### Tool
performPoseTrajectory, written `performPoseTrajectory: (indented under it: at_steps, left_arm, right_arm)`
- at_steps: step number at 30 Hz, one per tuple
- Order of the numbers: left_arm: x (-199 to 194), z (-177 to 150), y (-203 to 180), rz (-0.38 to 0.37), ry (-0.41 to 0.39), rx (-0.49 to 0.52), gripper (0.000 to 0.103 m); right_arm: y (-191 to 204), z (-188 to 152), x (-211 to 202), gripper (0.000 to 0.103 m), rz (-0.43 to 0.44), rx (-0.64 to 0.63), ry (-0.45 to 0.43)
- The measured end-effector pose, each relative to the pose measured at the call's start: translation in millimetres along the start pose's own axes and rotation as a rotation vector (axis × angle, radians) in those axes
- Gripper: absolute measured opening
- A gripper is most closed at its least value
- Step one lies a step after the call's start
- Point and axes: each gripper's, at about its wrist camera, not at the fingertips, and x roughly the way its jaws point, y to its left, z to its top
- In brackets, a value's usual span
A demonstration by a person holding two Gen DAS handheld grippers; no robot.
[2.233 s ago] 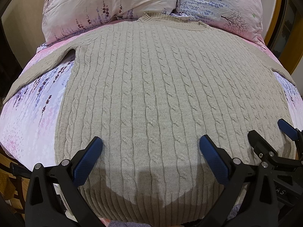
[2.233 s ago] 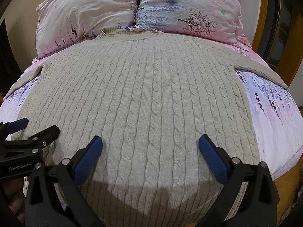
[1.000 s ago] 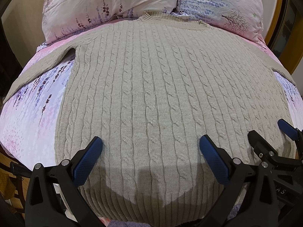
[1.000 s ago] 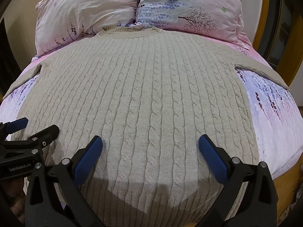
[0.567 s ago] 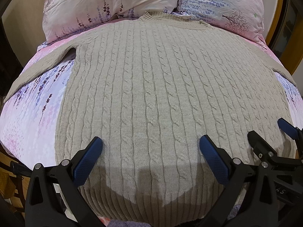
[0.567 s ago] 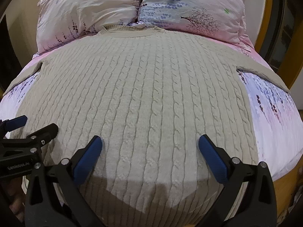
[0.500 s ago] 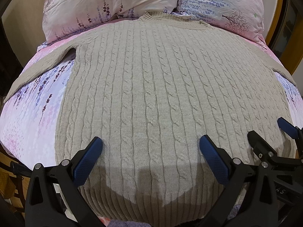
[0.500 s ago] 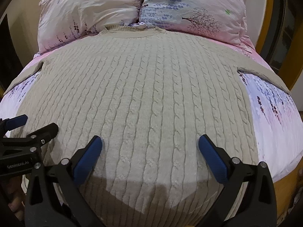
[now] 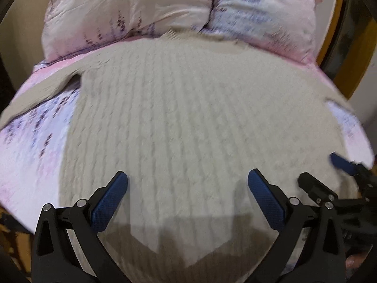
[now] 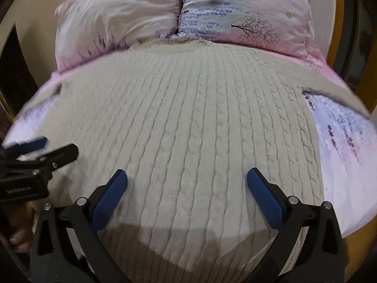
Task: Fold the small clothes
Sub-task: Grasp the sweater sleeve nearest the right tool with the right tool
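Observation:
A beige cable-knit sweater [image 9: 188, 122] lies flat, front up, on the bed, collar toward the pillows, sleeves spread to both sides; it also shows in the right wrist view [image 10: 195, 129]. My left gripper [image 9: 187, 188] is open and empty, hovering over the sweater's lower left part. My right gripper [image 10: 187, 188] is open and empty over the lower right part. Each gripper shows at the edge of the other's view: the right gripper [image 9: 329, 174] and the left gripper [image 10: 47, 146]. The left wrist view is blurred.
Two floral pillows [image 10: 117, 18] [image 10: 247, 16] lie at the head of the bed. Pink and lavender bedsheet [image 10: 348, 155] shows at both sides of the sweater. A wooden bed frame [image 9: 339, 47] stands at the right. The bed's near edge is under the grippers.
Both grippers have moved forward over the sweater, toward the pillows, and stay open. The sweater has not moved.

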Motion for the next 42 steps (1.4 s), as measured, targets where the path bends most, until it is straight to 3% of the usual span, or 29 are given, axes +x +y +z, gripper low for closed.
performPoseTrajectory:
  at_steps: [3, 4, 9, 14, 19, 22, 27, 32, 36, 42]
  left_arm:
    - [-2.9, 9.5, 0.7, -0.104, -0.058, -0.003, 0.102]
    - [-3.1, 12.9, 0.5, -0.134, -0.075, -0.003, 0.102]
    - [5.9, 24.6, 0.9, -0.276, -0.089, -0.046, 0.102]
    - [18.7, 33.5, 3.3, -0.327, -0.062, -0.088, 0.102]
    - [25.3, 39.9, 6.3, -0.328, -0.075, -0.093, 0.102]
    - [28.8, 44.8, 7.0, -0.329, -0.058, -0.093, 0.102]
    - [29.0, 64.5, 6.4, -0.229, -0.062, -0.030, 0.102]
    - [30.9, 85.0, 17.6, -0.291, -0.057, -0.076, 0.102]
    - [39.7, 99.4, 24.4, -0.370, -0.045, -0.133, 0.102]
    - [52.5, 112.1, 26.1, -0.449, -0.048, -0.180, 0.102]
  right_arm:
    - [-49.5, 26.1, -7.8, 0.085, 0.087, 0.170, -0.030]
    - [-71.9, 35.7, -10.0, 0.084, 0.090, 0.245, -0.043]
    - [-187.5, 70.5, -7.3, 0.058, 0.080, 0.595, -0.102]
    - [-273.1, 77.3, 8.4, 0.046, 0.042, 0.881, -0.123]
    - [-319.0, 73.4, 22.9, 0.043, 0.019, 1.021, -0.136]
    - [-334.6, 73.8, 29.4, 0.034, 0.012, 1.074, -0.132]
    - [-357.3, 68.6, 24.2, 0.027, -0.046, 1.113, -0.188]
    - [-371.4, 74.3, 27.2, 0.010, -0.112, 1.096, -0.190]
    - [-359.8, 91.9, 13.6, 0.009, -0.126, 1.004, -0.249]
    - [-303.0, 139.0, -20.0, 0.009, 0.004, 0.769, -0.378]
